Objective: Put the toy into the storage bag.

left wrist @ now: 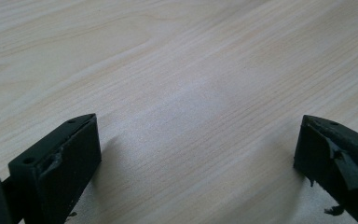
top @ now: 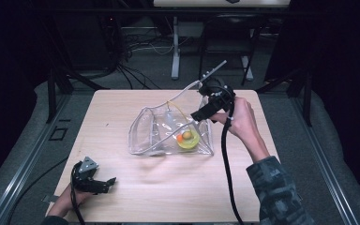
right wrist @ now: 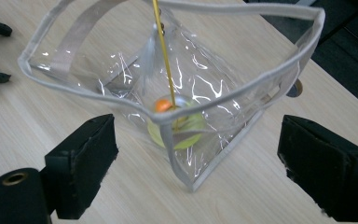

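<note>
- Right now a clear plastic bag (top: 168, 131) with grey edging is lying near the middle of the table (top: 122, 197), its mouth gaping open toward the far right corner.
- Inside it, a yellow-green dish-like thing (right wrist: 177, 130) is sitting at the bottom with a small orange ball (right wrist: 163, 105) touching it; what they are exactly I cannot tell.
- A thin yellow cord (right wrist: 164, 56) is running down into the bag from above.
- Over the bag's right edge, the right tongs (top: 206, 112) are hovering with their jaws spread wide, gripping nothing; in the right gripper view the bag's corner is sitting between them.
- Well apart, at the near left corner of the table, the left tongs (top: 105, 183) are resting low with jaws also wide, bare wood between them.
</note>
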A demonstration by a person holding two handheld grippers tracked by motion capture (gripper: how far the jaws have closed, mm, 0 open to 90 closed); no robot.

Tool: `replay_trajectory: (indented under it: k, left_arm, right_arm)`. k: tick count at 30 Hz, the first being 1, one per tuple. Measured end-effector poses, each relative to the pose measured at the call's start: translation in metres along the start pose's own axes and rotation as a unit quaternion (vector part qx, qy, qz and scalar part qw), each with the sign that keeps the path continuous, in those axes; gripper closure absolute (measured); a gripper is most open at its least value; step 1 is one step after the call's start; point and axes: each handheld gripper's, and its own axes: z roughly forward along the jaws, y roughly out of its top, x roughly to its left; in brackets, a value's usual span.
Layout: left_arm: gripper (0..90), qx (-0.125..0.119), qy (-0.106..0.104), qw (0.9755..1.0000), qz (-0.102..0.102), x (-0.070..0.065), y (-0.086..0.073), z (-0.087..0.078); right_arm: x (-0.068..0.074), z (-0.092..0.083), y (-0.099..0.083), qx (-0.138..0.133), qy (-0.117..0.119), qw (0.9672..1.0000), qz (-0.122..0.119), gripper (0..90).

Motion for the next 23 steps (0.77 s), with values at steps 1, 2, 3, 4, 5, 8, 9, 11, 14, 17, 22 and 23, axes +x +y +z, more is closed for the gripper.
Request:
replay_trajectory:
  k: [1, 2, 3, 4, 5, 8, 9, 11, 14, 17, 22, 23]
  left_arm:
    - [0.3, 0.0, 0.0, 1.0, 0.0, 0.0, 0.0, 0.0]
    - [0.2, 0.0, 0.0, 1.0, 0.0, 0.0, 0.0, 0.0]
    - [0.2, 0.0, 0.0, 1.0, 0.0, 0.0, 0.0, 0.0]
    - [0.3, 0.0, 0.0, 1.0, 0.0, 0.0, 0.0, 0.0]
    - [0.3, 0.0, 0.0, 1.0, 0.0, 0.0, 0.0, 0.0]
    - [0.3, 0.0, 0.001, 1.0, 0.0, 0.0, 0.0, 0.0]
    - [0.3, 0.0, 0.001, 1.0, 0.0, 0.0, 0.0, 0.0]
    - [0.3, 0.0, 0.001, 1.0, 0.0, 0.0, 0.0, 0.0]
    - [0.3, 0.0, 0.001, 1.0, 0.0, 0.0, 0.0, 0.0]
    - [0.3, 0.0, 0.0, 1.0, 0.0, 0.0, 0.0, 0.0]
    - [0.2, -0.001, 0.0, 1.0, -0.001, 0.0, 0.0, 0.0]
    - [0.2, -0.001, 0.0, 1.0, -0.001, 0.0, 0.0, 0.0]
  right_arm:
    - [0.0, 0.0, -0.004, -0.002, 0.0, 1.0, 0.0, 11.1]
    - [0.0, 0.0, -0.01, -0.003, 0.0, 1.0, 0.003, 11.0]
    - [0.0, 0.001, -0.016, -0.005, 0.0, 1.0, 0.004, 11.0]
    - [-0.001, 0.002, -0.023, -0.004, 0.0, 1.0, 0.005, 10.9]
    - [-0.001, 0.003, -0.029, -0.005, 0.0, 0.9999, 0.01, 10.9]
    - [-0.002, 0.006, -0.048, -0.006, 0.004, 0.9998, 0.018, 10.6]
    - [-0.002, 0.008, -0.055, -0.004, 0.004, 0.9998, 0.021, 10.5]
    - [-0.002, 0.011, -0.066, -0.004, 0.005, 0.9996, 0.028, 10.4]
    - [-0.004, 0.018, -0.082, 0.001, 0.009, 0.9991, 0.042, 10.4]
    - [-0.006, 0.024, -0.096, 0.004, 0.011, 0.9986, 0.051, 10.4]
    - [-0.006, 0.035, -0.116, 0.011, 0.013, 0.9979, 0.063, 9.9]
    - [-0.006, 0.037, -0.12, 0.01, 0.014, 0.9977, 0.066, 10.1]
